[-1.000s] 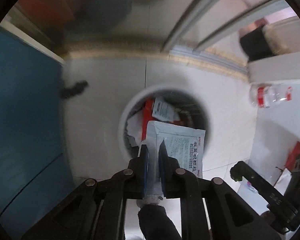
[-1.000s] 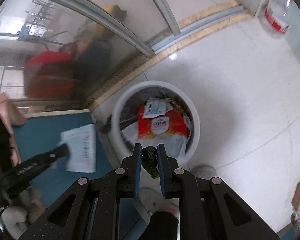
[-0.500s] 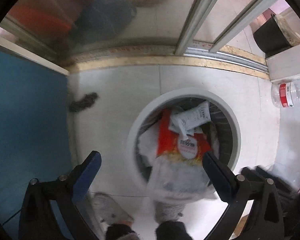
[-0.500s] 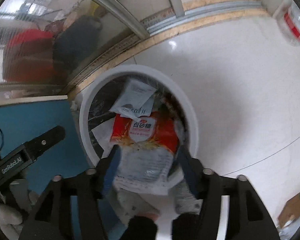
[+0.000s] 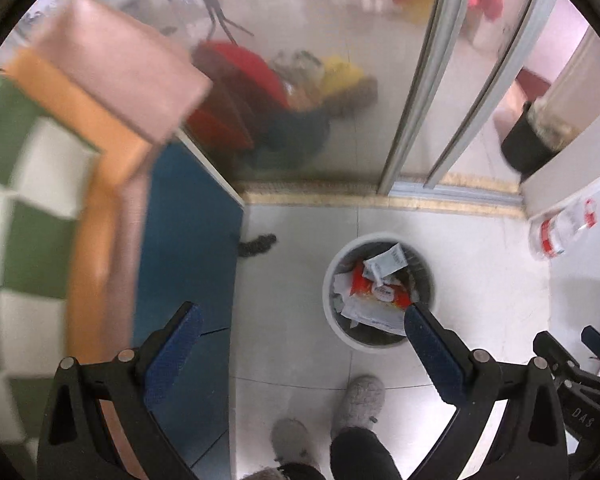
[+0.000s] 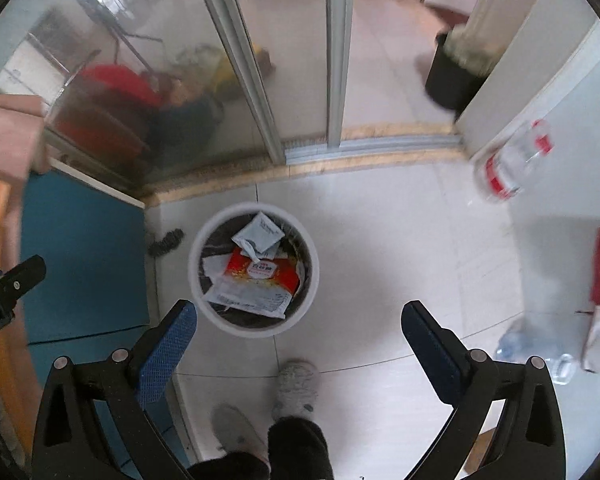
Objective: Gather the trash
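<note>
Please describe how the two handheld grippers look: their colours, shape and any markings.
The left gripper and the right gripper look alike: a black frame of triangular arms joined by silver rivets, carrying two flat fingers faced with dark blue textured pads. Where the right gripper shows in the left view, its black body has pale lettering "DAS". No cables are visible.
</note>
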{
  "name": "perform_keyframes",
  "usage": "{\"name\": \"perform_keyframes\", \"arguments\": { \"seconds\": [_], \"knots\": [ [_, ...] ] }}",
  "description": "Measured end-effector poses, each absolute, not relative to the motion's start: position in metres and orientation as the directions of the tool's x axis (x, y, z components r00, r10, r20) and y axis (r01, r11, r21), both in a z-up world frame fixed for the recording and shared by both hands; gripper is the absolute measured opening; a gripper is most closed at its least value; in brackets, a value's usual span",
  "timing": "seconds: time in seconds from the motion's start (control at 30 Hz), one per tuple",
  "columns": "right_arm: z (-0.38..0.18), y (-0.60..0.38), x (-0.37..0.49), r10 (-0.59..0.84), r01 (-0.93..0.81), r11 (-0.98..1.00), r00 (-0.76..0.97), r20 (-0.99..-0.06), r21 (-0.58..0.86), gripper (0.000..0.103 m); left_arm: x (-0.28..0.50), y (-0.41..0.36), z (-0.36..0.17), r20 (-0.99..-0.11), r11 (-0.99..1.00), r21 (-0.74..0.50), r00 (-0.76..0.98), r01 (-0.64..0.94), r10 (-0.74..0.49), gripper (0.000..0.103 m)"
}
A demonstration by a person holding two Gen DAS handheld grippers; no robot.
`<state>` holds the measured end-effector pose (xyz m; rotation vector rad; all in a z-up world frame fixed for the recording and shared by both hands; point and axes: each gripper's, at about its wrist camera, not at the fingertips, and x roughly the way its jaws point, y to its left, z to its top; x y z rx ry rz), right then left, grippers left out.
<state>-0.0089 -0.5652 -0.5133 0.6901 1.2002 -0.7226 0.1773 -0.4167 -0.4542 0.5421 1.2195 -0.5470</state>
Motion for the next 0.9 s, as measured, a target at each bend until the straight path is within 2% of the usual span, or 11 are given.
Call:
{"name": "perform_keyframes", "arguments": {
  "seconds": [0.3, 0.5, 0.67, 0.9],
  "knots": [
    [-0.328, -0.481, -0.07, -0.263, 0.814, 0.577, 0.26, -0.929, 0.064, 0.103, 0.119, -0.341, -0.299, -0.933, 0.727, 0.032, 0.282, 0.686, -0.225, 0.103],
    [-0.226, -0.412, -0.117, -0.295, 0.819, 0.563, 0.322, -0.9, 0.109, 0.103, 0.085, -0.287, -0.211, -0.912, 0.695, -0.015, 0.276, 0.718, -0.305, 0.103],
    [-0.155, -0.369, -0.152, -0.295, 0.807, 0.563, 0.397, -0.869, 0.178, 0.103, 0.064, -0.252, -0.151, -0.894, 0.652, -0.082, 0.234, 0.754, -0.383, 0.103],
    [-0.077, -0.328, -0.183, -0.278, 0.759, 0.606, 0.483, -0.83, 0.239, 0.103, 0.039, -0.219, -0.099, -0.878, 0.623, -0.168, 0.172, 0.764, -0.447, 0.103]
  ]
}}
